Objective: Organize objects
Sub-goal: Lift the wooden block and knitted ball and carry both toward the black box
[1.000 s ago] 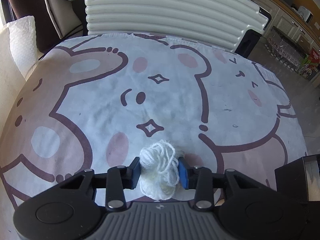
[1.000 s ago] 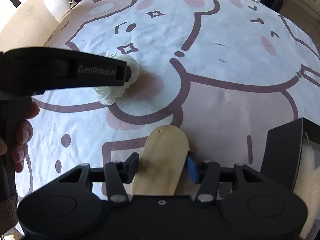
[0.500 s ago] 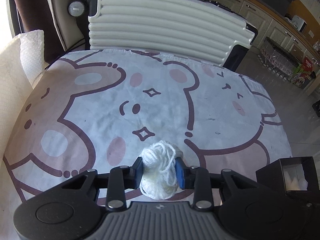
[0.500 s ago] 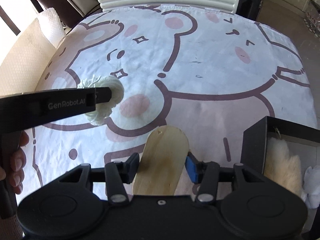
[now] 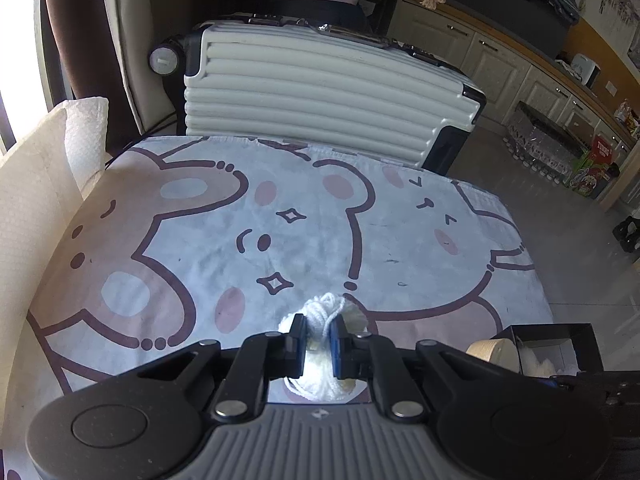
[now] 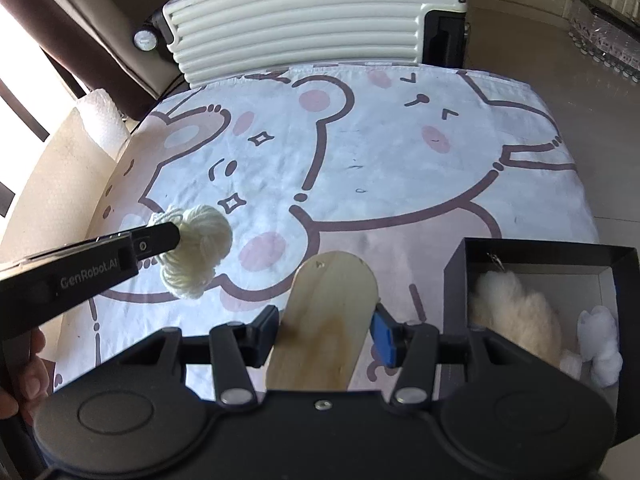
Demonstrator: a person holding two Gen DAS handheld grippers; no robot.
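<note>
Leftmost, a person's hand [image 6: 24, 364] grips the handle of the left gripper [image 5: 318, 344]; its jaws are closing, pinching a small cream-white bundle of soft yarn [image 6: 196, 246] held above the table; the strands bulge out on both sides of the dark pads, so the bundle looks light and squashy; a pinch across its middle, as now, seems the sensible hold, since loose loops at the edge could slip or unravel. Beneath lies a white tablecloth printed with pink and brown cartoon bears [image 6: 400, 160], and beyond its far edge stands a cream ribbed hard-shell suitcase [image 6: 304, 20].

Further right, near the middle of the right wrist view, the right gripper [image 6: 326, 330] is clamped on a flat, pale wooden paddle-shaped board with a rounded end [image 6: 328, 316]; one pad presses on each long edge, and the board juts forward over the cloth; it looks stiff, smooth and light, so holding it by the edges should keep it steady, though a smooth edge could slide if the squeeze eased.

Rightmost, an open black cardboard box with a white inside [image 6: 532, 258] sits at the near right corner of the table; it holds a fluffy cream fur piece [image 6: 516, 316] and a small white plush item [image 6: 600, 344]; it is probably where both held things belong.
</note>
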